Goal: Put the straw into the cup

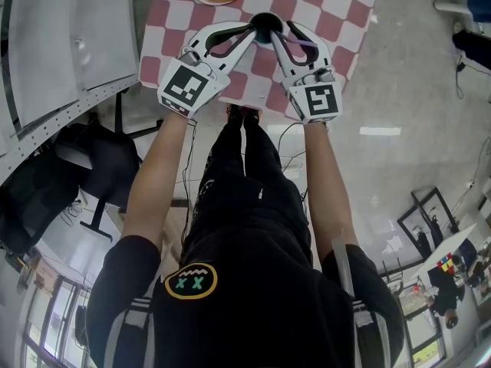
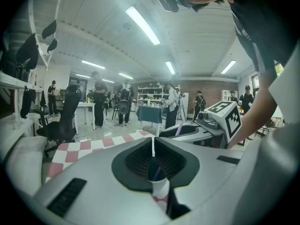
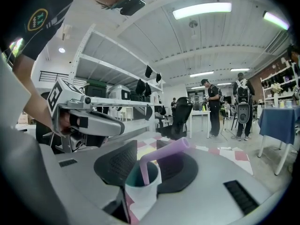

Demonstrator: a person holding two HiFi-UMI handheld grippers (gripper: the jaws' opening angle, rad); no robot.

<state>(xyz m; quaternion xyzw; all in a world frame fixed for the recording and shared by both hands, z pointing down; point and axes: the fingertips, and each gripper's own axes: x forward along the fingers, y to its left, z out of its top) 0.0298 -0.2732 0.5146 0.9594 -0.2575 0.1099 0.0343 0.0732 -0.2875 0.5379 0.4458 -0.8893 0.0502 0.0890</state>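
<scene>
Between right gripper's (image 3: 149,164) jaws: cup (image 3: 140,195), straw (image 3: 167,152)

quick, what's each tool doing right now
Left tool: closed on the cup.
Right tool: open; the straw sits in the cup between its jaws, not gripped.

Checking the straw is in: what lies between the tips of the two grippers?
The cup, purple straw inside, sits between left gripper and right gripper, as the head view shows.

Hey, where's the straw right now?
The purple straw stands in the white cup, its bent top leaning right, between the open right tongs in the right gripper view; the left tongs grip the cup.
</scene>
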